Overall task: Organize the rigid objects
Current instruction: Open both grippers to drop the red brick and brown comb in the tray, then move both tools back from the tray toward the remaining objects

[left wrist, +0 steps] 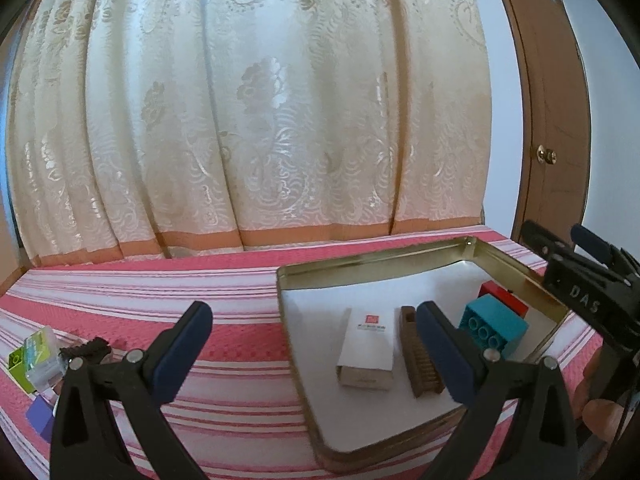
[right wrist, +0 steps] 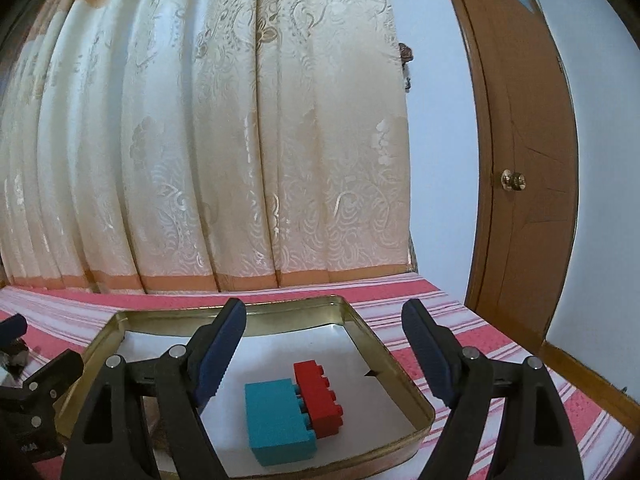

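Teal block (right wrist: pixel 280 424) lying on its side inside the shallow metal tin (right wrist: pixel 396 372), studs pressed against the red block (right wrist: pixel 318 398) just beyond it. Both sitting between and just ahead of the right gripper (right wrist: pixel 324 356) fingers, nearer the left-hand one, touched by neither. Fingers spread wide, nothing between the pads.

Seen from the left wrist: same teal block (left wrist: pixel 494 330) and red block (left wrist: pixel 504 298) past the right-hand finger of the left gripper (left wrist: pixel 316 354). Brown brush (left wrist: pixel 422 360) just inside that finger, white carton (left wrist: pixel 370 350) beside it toward the gap's middle, both on the tin's white floor. Tin wall (left wrist: pixel 296 352) crossing the gap. Left gripper fingers also spread wide, holding nothing.

Outside the left-hand finger, on the pink striped cloth (left wrist: pixel 224 292): green block (left wrist: pixel 18 364), clear plastic piece (left wrist: pixel 38 354), small dark clip (left wrist: pixel 86 350), purple block (left wrist: pixel 40 416), clustered. Beyond everything, cream patterned curtain (left wrist: pixel 248 100) and wooden door (right wrist: pixel 524 160).
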A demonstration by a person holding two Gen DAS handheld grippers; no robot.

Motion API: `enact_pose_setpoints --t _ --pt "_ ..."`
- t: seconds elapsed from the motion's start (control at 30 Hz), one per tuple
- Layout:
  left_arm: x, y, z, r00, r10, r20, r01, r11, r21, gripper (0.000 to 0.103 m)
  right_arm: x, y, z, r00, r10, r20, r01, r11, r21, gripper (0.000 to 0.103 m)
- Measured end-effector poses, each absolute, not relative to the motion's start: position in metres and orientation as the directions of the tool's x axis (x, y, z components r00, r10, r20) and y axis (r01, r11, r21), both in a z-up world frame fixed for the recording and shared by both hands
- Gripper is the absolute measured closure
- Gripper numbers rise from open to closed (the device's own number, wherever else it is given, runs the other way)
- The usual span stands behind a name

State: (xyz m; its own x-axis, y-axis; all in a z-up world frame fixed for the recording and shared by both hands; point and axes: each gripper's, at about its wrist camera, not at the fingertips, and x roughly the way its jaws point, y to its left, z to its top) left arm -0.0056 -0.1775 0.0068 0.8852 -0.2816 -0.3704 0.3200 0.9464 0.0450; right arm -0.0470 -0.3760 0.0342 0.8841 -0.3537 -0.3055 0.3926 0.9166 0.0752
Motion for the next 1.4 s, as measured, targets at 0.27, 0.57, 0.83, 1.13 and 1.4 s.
enact_pose_setpoints --t 0.27,0.57,0.83,1.13,1.4 --pt "-0.001 -0.144 0.005 0.871 -0.278 -0.405 0.301 0.953 -0.005 0.000 -0.059 -0.370 0.033 0.879 -0.345 -0.328 0.406 0.903 0.138 0.021" --pt "0.000 -0.112 0.006 0.873 -0.253 -0.418 0.277 0.961 -0.003 0.000 -0.065 -0.349 0.033 0.883 -0.341 -0.324 0.396 0.910 0.122 0.021" --pt "0.000 -0.085 0.005 0.865 -0.231 -0.446 0.263 0.965 0.011 0.000 -0.065 -0.311 0.035 0.904 -0.258 -0.340 0.324 0.933 0.155 0.021" --pt "0.003 -0.031 0.000 0.830 -0.196 -0.522 0.220 0.975 -0.018 0.000 -0.056 -0.249 0.034 0.918 -0.113 -0.380 0.203 0.957 0.207 0.021" --pt "0.008 0.031 -0.011 0.770 -0.178 -0.612 0.178 0.982 -0.061 0.000 -0.036 -0.192 0.029 0.894 0.043 -0.445 0.076 0.966 0.246 0.021"
